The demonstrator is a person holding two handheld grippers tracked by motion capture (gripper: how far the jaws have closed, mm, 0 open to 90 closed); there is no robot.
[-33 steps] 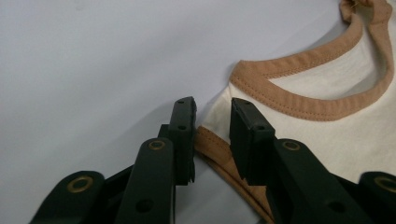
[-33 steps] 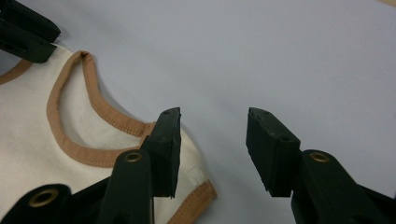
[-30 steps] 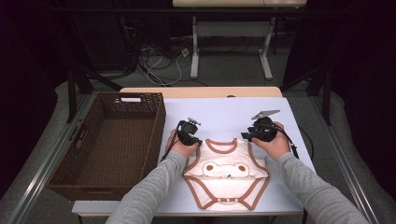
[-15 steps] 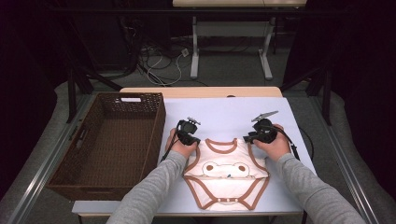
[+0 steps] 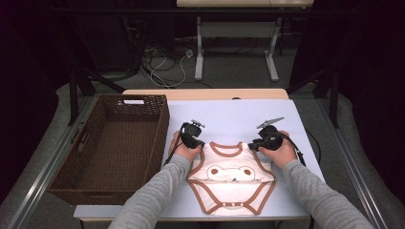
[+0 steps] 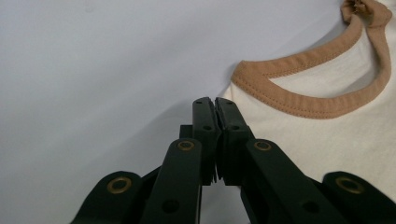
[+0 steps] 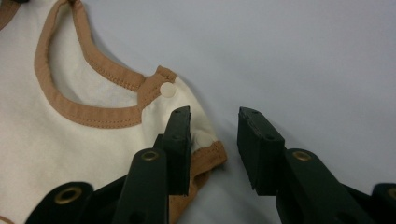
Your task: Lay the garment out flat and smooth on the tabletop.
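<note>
Flat on the pale lavender table top lies a cream cotton baby bodysuit with tan-brown ribbed trim, spread face up near the person's edge of the table, to the right of the dark brown woven wicker basket. Its neckline points away from the person and its snap crotch points toward them. A cartoon animal face with round eyes and small ears is printed across the chest, and the tan trim runs around the neck opening, both armholes and the leg openings. In the right gripper view the shoulder flap carries a small white snap button, and the trim at the shoulder corner is folded over on itself.

At the garment's left shoulder the left gripper has its jaws pressed together with no gap; their tips sit right at the shoulder edge of the cloth, but whether any fabric is pinched between them cannot be told. At the other shoulder the right gripper is released, jaws spread apart: one jaw rests over the cream shoulder corner just below the snap, the other stands over bare table beside the cloth.
</note>
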